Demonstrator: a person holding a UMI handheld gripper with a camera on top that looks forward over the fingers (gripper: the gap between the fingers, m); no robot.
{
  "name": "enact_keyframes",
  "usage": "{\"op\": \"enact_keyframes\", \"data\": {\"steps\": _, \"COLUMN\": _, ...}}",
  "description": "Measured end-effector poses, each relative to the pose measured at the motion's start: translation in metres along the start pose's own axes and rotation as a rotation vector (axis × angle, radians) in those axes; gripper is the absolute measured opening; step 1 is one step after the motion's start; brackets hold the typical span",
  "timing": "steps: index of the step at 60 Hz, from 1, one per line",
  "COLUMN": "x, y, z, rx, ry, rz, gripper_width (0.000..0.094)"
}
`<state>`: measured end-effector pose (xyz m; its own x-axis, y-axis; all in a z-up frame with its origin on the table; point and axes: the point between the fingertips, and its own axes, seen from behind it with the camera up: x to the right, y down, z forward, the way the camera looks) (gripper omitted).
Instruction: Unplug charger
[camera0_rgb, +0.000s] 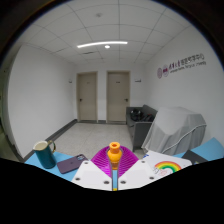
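Near centre, upright on purple dotted block: orange-topped charger. Left of it, green mug; right, rainbow card on blue table. Far back, two doors. Cannot tell whether gripper fingers apart or together.

Blue table carries everything here. On it, just ahead of the tool: a purple pegboard-like plate with an orange-and-yellow piece standing upright at its middle. Left of the plate, a dark phone-like slab lies flat at an angle. Further left, a dark green mug stands upright, handle out to the left. Right of the plate, a white sheet with a rainbow print lies flat, touching or just beside the plate; can't tell which.
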<state>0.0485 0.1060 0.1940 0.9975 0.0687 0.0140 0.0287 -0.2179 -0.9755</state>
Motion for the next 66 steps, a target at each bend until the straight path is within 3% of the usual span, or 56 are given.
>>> {"op": "enact_keyframes", "data": {"steps": 7, "x": 0.058, "y": -0.006, "z": -0.022, "rx": -0.060, "ry": 0.087, "rz": -0.010, "gripper_width": 0.0044}}
{"op": "enact_keyframes", "data": {"steps": 16, "x": 0.110, "y": 0.068, "z": -0.040, "rx": -0.255, "ry": 0.153, "rz": 0.000, "gripper_width": 0.0045}}
{"op": "enact_keyframes", "data": {"steps": 24, "x": 0.120, "y": 0.160, "z": -0.052, "rx": -0.469, "ry": 0.131, "rz": 0.048, "gripper_width": 0.0046}}
{"op": "enact_keyframes", "data": {"steps": 35, "x": 0.128, "y": 0.226, "z": -0.047, "rx": -0.598, "ry": 0.057, "rz": 0.053, "gripper_width": 0.0071}}
{"op": "enact_keyframes", "data": {"steps": 45, "x": 0.122, "y": 0.219, "z": -0.038, "rx": -0.580, "ry": -0.044, "rz": 0.052, "gripper_width": 0.0262}}
{"op": "enact_keyframes", "data": {"steps": 55, "x": 0.116, "y": 0.200, "z": -0.047, "rx": -0.514, "ry": -0.156, "rz": 0.037, "gripper_width": 0.0742}}
{"op": "enact_keyframes", "data": {"steps": 61, "x": 0.113, "y": 0.189, "z": -0.066, "rx": -0.488, "ry": -0.224, "rz": 0.042, "gripper_width": 0.0834}}
{"op": "enact_keyframes", "data": {"steps": 66, "x": 0.119, "y": 0.180, "z": -0.084, "rx": -0.464, "ry": -0.249, "rz": 0.038, "gripper_width": 0.0842}}
